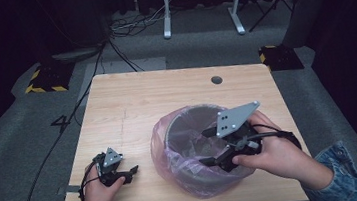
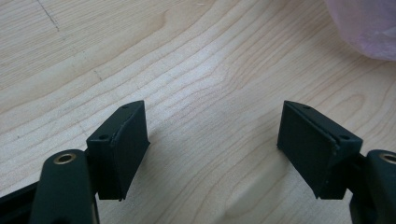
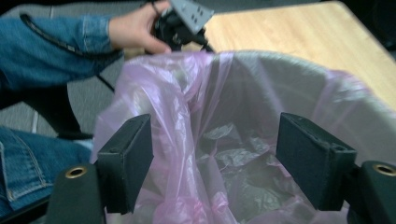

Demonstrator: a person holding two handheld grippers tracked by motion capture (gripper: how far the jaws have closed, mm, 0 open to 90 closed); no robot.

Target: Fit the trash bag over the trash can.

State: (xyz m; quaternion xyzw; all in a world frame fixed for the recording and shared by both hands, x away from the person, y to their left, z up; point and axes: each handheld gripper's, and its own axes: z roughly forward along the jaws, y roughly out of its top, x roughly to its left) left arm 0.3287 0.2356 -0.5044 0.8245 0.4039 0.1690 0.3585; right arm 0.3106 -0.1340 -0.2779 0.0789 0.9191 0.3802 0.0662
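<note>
A grey round bin (image 1: 189,124) stands on the wooden table (image 1: 131,100), right of centre, lined with a thin pink bag (image 1: 164,150) folded over its rim. Over the bin's near right side a hand holds my right gripper (image 1: 205,148), pointing left across the opening. In the right gripper view its jaws (image 3: 215,140) stand open, and the bag's near edge (image 3: 159,93) runs between them, untouched by the pads. Crumpled bag lies at the bin's bottom (image 3: 243,163). My left gripper (image 1: 132,171) rests low on the table's near left, open (image 2: 215,135) over bare wood.
A round cable hole (image 1: 216,80) sits near the table's far edge. Beyond the table stand a white frame's legs (image 1: 201,2), floor cables (image 1: 128,25) and yellow-black striped feet (image 1: 46,81). The bag's pink corner (image 2: 369,28) shows past the left gripper.
</note>
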